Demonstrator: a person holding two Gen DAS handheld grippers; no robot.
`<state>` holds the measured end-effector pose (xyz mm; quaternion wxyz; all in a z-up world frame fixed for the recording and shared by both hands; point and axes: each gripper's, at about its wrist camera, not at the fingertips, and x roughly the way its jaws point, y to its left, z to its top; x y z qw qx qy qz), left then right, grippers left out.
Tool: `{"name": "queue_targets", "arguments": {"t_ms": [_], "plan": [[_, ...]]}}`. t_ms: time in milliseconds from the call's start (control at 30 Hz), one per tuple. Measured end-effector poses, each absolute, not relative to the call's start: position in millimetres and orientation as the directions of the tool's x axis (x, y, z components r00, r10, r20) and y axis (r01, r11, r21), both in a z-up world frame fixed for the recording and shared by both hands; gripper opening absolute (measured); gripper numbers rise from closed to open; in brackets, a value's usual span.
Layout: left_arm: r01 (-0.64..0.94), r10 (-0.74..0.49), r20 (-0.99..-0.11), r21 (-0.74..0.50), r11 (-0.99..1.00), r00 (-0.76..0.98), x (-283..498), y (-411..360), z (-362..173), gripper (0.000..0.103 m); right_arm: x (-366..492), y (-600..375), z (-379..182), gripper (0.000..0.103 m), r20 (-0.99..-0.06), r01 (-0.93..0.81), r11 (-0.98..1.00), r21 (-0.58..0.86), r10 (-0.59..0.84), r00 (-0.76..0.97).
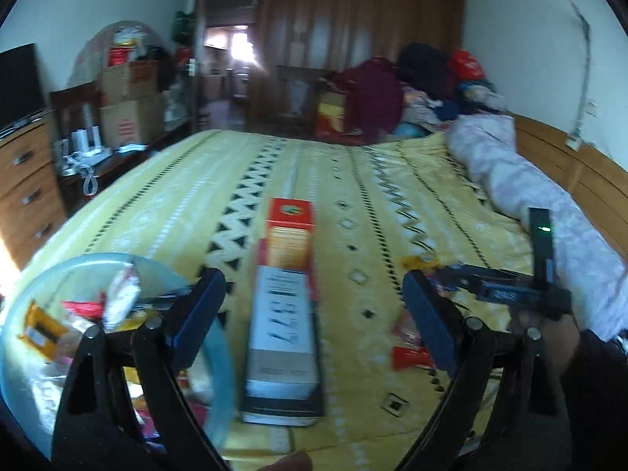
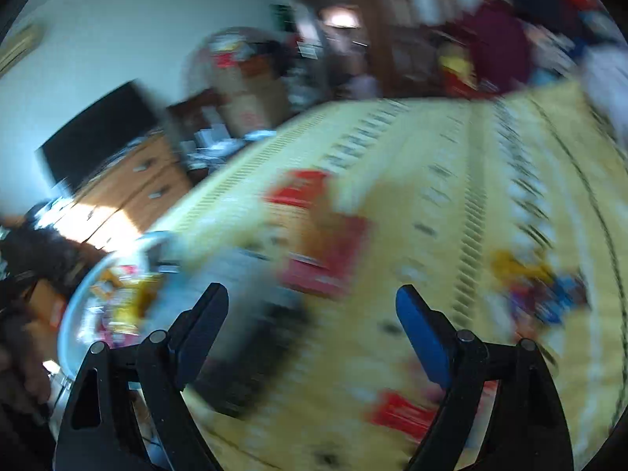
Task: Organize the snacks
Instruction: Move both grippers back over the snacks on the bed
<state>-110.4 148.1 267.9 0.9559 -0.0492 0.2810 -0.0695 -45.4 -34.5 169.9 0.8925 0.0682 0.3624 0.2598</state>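
Translucent glossy plastic bowl (image 1: 219, 357) at 8 o'clock; matt cardboard box (image 1: 288, 302) centre; woven cloth bedspread (image 1: 243, 172); glossy wood wardrobe (image 1: 353, 39) at 12.

Box (image 1: 284, 306) mid-bed (image 1: 392, 180) — bowl (image 1: 219, 357) left, snack wrappers (image 1: 412, 355) right

Yellow bedspread (image 1: 392, 196) with black-and-white zigzags; red, orange and white box (image 1: 286, 294); pale blue bowl (image 1: 223, 353).
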Motion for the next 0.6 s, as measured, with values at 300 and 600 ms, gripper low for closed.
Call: {"name": "queue_targets", "arguments": {"t_ms": [300,600], "plan": [[0.303,-0.337,-0.674,-0.173,0.937,0.658,-68.3,63.2,183.9,0.089,82.2,-187.9,83.2,0.077,-0.789,-0.23,0.945,0.233,0.321,0.524],[0.336,-0.331,-0.734,-0.148,0.93,0.593,-69.0,43.8,131.8,0.089,233.8,-145.0,17.0,0.079,-0.887,-0.371,0.919,0.129,0.274,0.37]]}}
